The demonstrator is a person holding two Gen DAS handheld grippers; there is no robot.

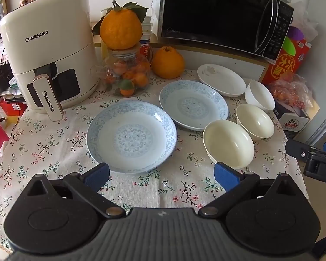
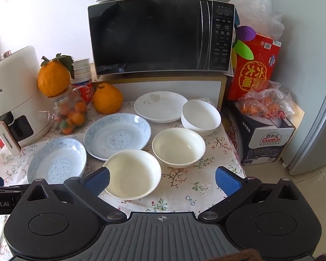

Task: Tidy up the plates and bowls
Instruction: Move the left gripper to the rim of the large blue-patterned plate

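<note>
Both tongs spread apart, empty: left gripper point(image 1: 162, 175) before blue plate point(image 1: 131, 136), right gripper point(image 2: 162, 179) over cream bowl point(image 2: 132, 174).

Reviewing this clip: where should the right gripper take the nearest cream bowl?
Probably by the near rim of the cream bowl, one finger inside and one outside, coming from the front. It sits upright and looks too wide to span; the open right gripper already faces that edge.
</note>
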